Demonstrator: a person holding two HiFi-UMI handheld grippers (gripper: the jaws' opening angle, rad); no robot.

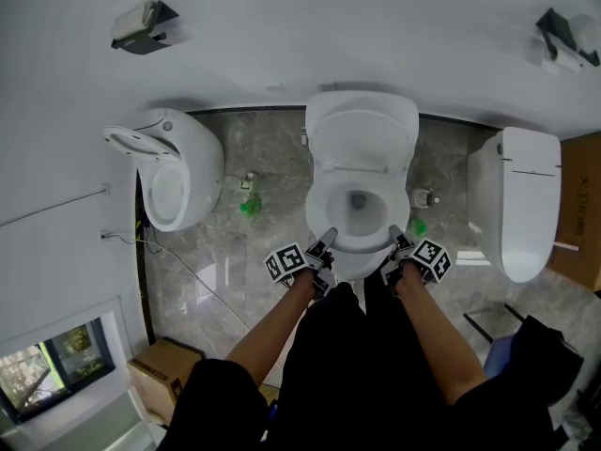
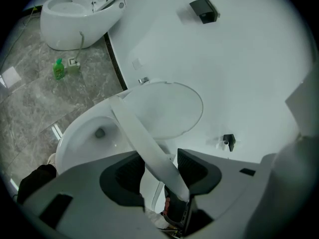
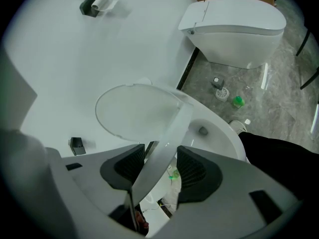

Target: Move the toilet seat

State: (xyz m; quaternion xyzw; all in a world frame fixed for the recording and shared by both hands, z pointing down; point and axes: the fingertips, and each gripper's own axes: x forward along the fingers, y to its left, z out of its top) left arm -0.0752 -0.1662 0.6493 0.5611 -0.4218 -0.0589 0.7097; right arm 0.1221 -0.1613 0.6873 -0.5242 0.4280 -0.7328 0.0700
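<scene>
Hold: left gripper (image 1: 325,241) and right gripper (image 1: 397,238) each pinch the white plastic toilet seat (image 2: 144,133) between both pads, near its front.
Seat: tilted up off the white ceramic toilet bowl (image 2: 82,133).
Lid: white oval lid (image 2: 167,108) stands upright against the pale wall (image 2: 239,59).
Beyond: small green bottle (image 2: 59,69) on the grey stone floor (image 2: 30,103).

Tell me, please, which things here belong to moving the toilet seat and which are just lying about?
Job in hand: toilet seat; left tongs and right tongs, both clamped on it; middle toilet bowl beneath it.

Just lying about: green bottle; cardboard box; left toilet; right toilet; paper holder on the wall.
</scene>
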